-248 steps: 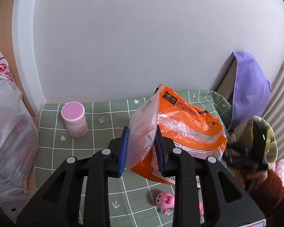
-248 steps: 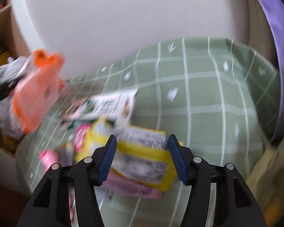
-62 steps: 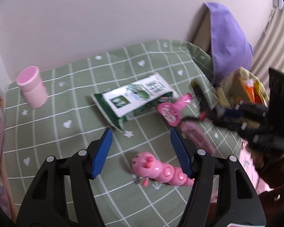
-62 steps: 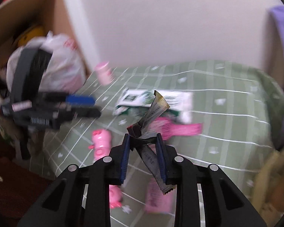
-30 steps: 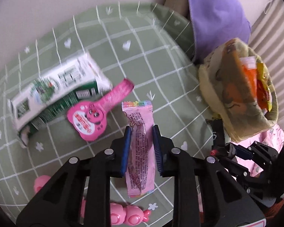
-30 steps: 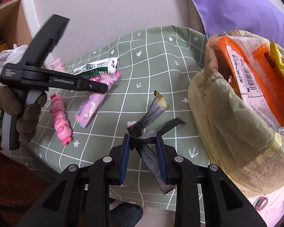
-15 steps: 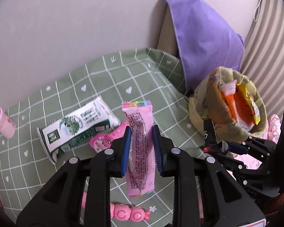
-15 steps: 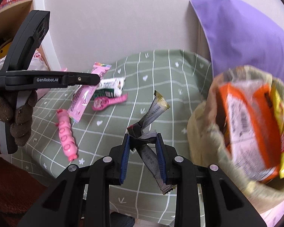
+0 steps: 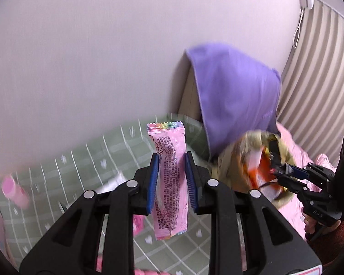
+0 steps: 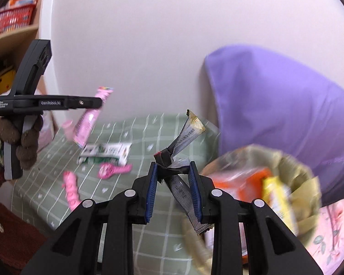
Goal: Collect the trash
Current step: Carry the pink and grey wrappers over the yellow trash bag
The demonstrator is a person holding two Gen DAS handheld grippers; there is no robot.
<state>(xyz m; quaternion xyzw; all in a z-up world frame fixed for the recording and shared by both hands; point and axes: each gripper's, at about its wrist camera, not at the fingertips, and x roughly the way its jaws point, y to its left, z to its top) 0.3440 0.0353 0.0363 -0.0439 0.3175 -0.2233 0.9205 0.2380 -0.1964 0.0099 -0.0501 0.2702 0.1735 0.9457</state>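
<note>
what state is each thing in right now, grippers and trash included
left gripper: shut on pink wrapper
pink wrapper: held upright, off the table
right gripper: shut on knotted wrapper
knotted wrapper: held in the air, near the bag
trash bag: open, holding orange and yellow packets
green packet: lying flat on the table
pink toy: lying on the table
pink bottle: blurred, cannot tell
</note>
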